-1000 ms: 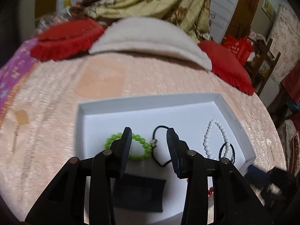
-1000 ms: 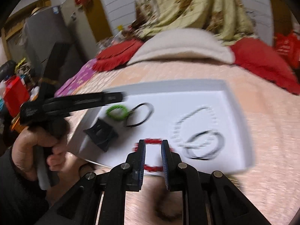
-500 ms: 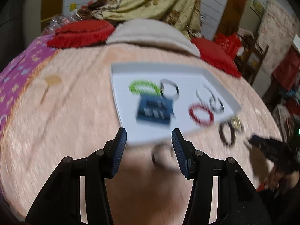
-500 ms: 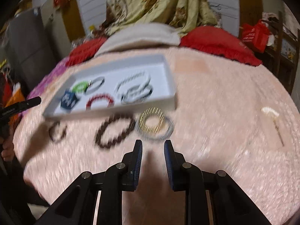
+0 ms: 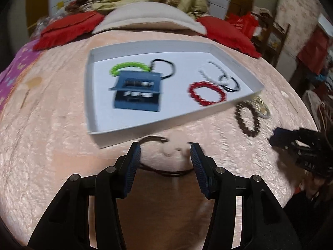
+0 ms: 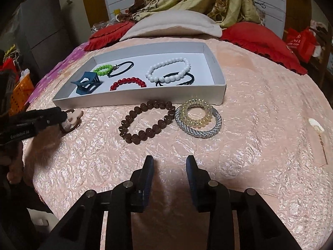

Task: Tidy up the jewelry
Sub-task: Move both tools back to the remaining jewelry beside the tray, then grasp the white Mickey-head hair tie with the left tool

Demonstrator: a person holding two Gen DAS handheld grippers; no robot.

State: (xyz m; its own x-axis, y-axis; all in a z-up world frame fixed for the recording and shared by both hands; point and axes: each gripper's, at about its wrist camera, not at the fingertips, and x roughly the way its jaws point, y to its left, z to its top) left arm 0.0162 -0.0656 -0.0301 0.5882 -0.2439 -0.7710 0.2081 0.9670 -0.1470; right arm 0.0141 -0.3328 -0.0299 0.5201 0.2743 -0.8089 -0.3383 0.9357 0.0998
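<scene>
A white tray (image 6: 216, 70) on the pink bedspread holds a green bead bracelet (image 6: 102, 69), a red one (image 6: 128, 83), a white one (image 6: 168, 69), black hair ties (image 6: 177, 79) and a blue hair claw (image 6: 86, 82). In front of the tray lie a brown bead bracelet (image 6: 145, 123), a gold spiral tie (image 6: 196, 112) on a silver bracelet (image 6: 199, 132), and a brown hair tie with a pale charm (image 6: 71, 119). My left gripper (image 5: 165, 154) is open around that hair tie (image 5: 154, 139). My right gripper (image 6: 169, 164) is open and empty, short of the brown bracelet.
Red cushions (image 6: 260, 37) and a beige pillow (image 6: 172, 26) lie behind the tray. The bed edge falls away at the left, where a grey cabinet (image 6: 41, 31) stands. The left gripper also shows at the left in the right wrist view (image 6: 41, 118).
Both grippers have pulled back out of the tray toward the near side of the bed. The right gripper has opened wider. The left gripper has dropped over the brown hair tie.
</scene>
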